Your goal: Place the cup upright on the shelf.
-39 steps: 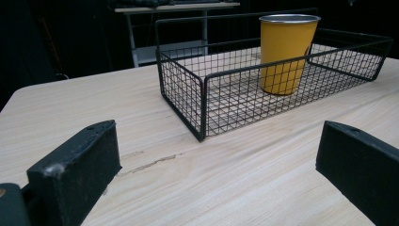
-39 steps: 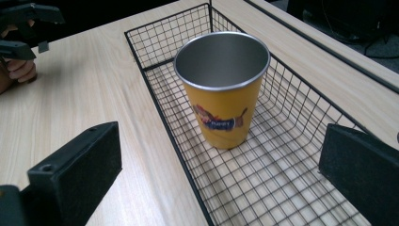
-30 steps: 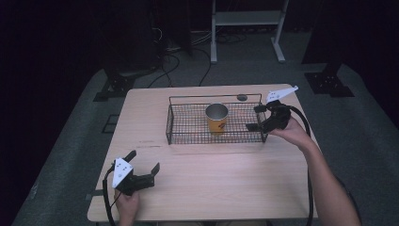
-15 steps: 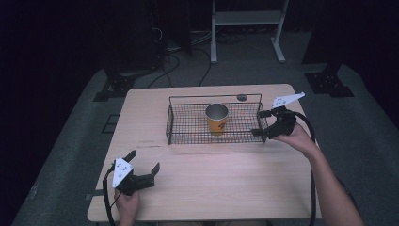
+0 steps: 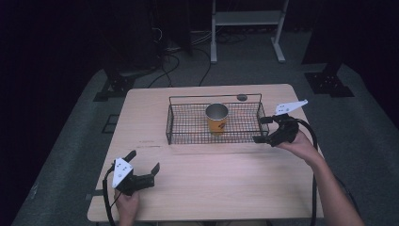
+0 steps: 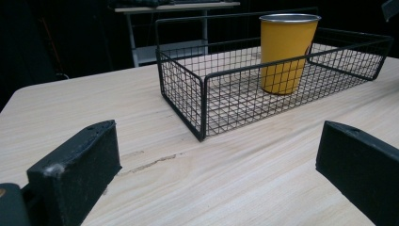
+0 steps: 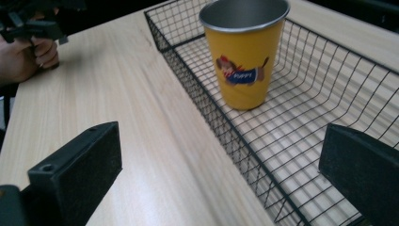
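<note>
The left hand-held gripper rests wide open and empty on the worktop. A yellow steel-rimmed cup with a cartoon dog stands upright in the wire basket. The right hand-held gripper gapes empty at the basket's right end.

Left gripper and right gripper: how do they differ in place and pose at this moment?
The left gripper sits at the table's near left corner, well away from the wire basket; the right gripper is at the basket's right end, its jaws straddling the front rim. The left gripper points toward the basket from a distance; the right one faces the yellow cup closely. Both are open and hold nothing.
</note>
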